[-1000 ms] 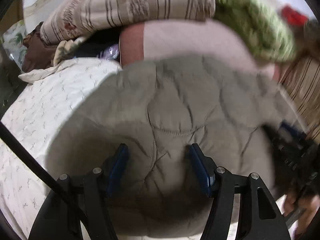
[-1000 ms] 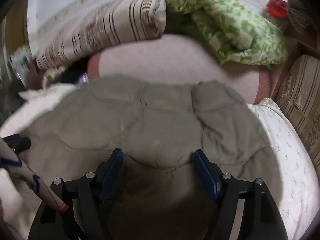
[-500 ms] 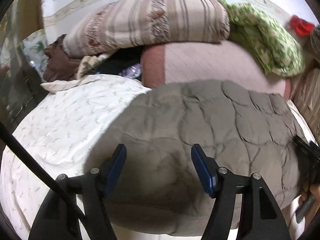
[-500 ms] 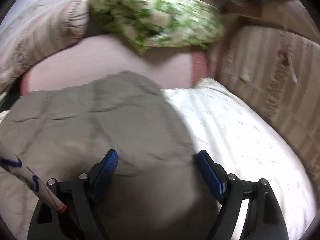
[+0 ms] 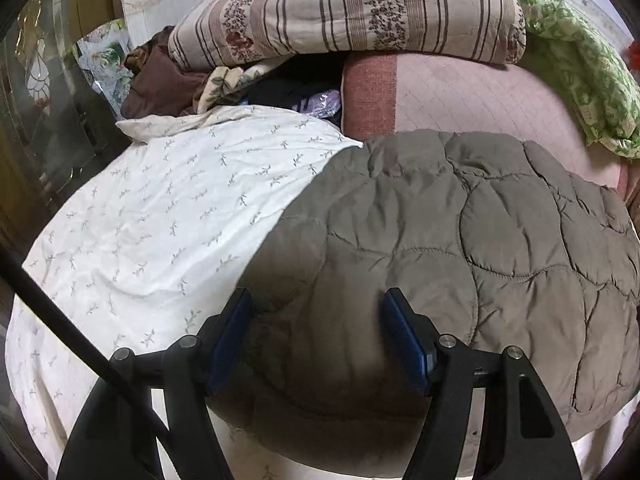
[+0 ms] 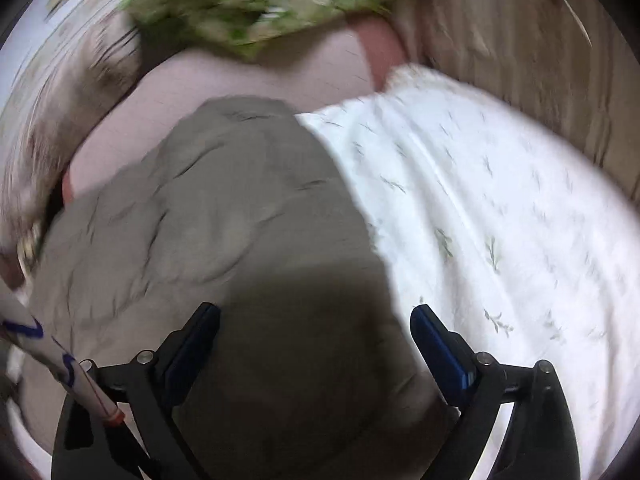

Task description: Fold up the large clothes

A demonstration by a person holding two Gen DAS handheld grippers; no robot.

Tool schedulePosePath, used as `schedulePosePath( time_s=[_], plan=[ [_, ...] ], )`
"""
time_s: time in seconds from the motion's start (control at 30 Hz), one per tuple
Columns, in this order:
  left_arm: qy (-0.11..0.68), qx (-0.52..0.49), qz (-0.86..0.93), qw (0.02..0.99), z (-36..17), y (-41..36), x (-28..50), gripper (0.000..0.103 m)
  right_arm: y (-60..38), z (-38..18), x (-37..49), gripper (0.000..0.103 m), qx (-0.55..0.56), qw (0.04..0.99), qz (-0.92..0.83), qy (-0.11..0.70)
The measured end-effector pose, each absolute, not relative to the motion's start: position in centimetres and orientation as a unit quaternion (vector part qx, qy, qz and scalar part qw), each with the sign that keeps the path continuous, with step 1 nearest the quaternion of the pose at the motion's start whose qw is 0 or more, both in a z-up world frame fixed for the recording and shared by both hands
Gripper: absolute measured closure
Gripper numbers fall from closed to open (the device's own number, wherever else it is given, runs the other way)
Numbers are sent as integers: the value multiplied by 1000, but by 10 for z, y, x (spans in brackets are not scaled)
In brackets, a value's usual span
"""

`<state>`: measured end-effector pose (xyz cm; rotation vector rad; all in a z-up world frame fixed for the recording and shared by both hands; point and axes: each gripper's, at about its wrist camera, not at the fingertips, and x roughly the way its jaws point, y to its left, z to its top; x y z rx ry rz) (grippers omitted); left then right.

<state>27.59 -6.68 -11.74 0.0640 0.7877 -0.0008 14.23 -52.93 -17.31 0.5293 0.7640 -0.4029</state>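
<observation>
A grey-brown quilted jacket (image 5: pixel 460 240) lies spread on a white sheet with small leaf prints (image 5: pixel 160 220). My left gripper (image 5: pixel 316 320) is open, its blue-padded jaws straddling the jacket's near left edge from above. In the right wrist view, which is blurred by motion, the jacket (image 6: pixel 224 232) fills the left and middle, and my right gripper (image 6: pixel 316 336) is open over its near right edge, where it meets the white sheet (image 6: pixel 500 220). Neither gripper holds any cloth.
A striped floral pillow (image 5: pixel 348 8), a green patterned quilt (image 5: pixel 580 76) and a pink blanket (image 5: pixel 460 96) lie at the back of the bed. Dark clothes (image 5: pixel 160 84) are piled at the back left. A beige striped surface (image 6: pixel 540 60) borders the bed's right.
Both grippers have pulled apart, the left toward the jacket's left edge and the right toward its right edge. Both stayed open. The jacket lies flatter than a second ago.
</observation>
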Motion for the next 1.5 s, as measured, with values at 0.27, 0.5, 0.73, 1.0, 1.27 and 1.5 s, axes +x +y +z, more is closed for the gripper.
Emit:
schedulePosePath(
  time_s=[0.27, 0.5, 0.73, 1.0, 1.27, 1.5],
  plan=[
    [272, 28, 48, 961, -74, -55, 225, 32, -497, -113, 103, 5, 199, 900, -245, 300],
    [144, 35, 61, 987, -22, -42, 123, 8, -409, -84, 34, 5, 126, 933, -210, 265],
    [160, 37, 20, 986, -14, -23, 22, 8, -352, -104, -37, 6, 87, 935, -185, 289],
    [213, 7, -50, 976, -25, -22, -50, 1, -326, -126, -102, 6, 94, 925, -171, 325],
    [275, -3, -94, 957, -49, -45, -66, 0, -318, -130, -128, 6, 83, 924, -176, 331],
    [303, 0, -110, 947, -71, -57, -68, 0, -317, -134, -131, 6, 57, 923, -194, 326]
  ],
)
